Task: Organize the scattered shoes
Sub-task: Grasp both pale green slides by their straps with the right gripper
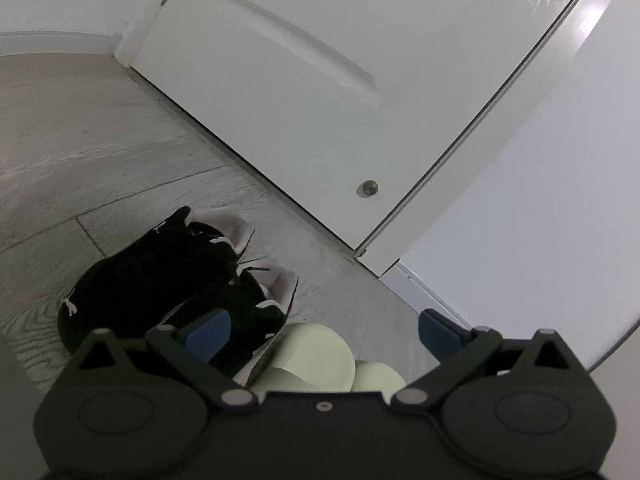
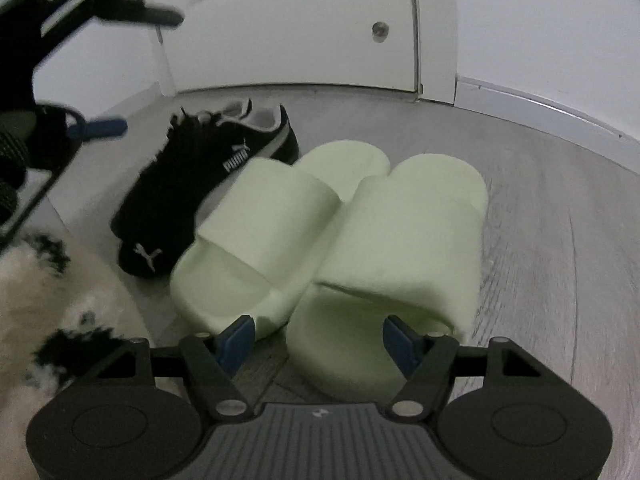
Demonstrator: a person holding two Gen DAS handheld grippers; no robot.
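Note:
Two pale green slides lie side by side on the grey wood floor, the left slide [image 2: 256, 232] and the right slide [image 2: 404, 232]. A pair of black sneakers [image 1: 160, 272] with white trim stands just to their left; the nearer sneaker [image 2: 192, 188] touches the left slide. My right gripper [image 2: 318, 340] hangs low over the right slide's heel, which lies between its fingers, with a strip of floor showing by the left pad. My left gripper [image 1: 323, 332] is open above the slides' toes [image 1: 316, 356], beside the sneakers. One of its blue pads [image 2: 102, 125] shows in the right wrist view.
A white door [image 1: 320, 80] with a small round metal knob [image 1: 368, 189] and a white wall with a skirting board [image 2: 540, 108] close off the floor behind the shoes. A fluffy white and black thing [image 2: 52, 304] lies at the lower left. Bare floor [image 2: 560, 260] stretches to the right.

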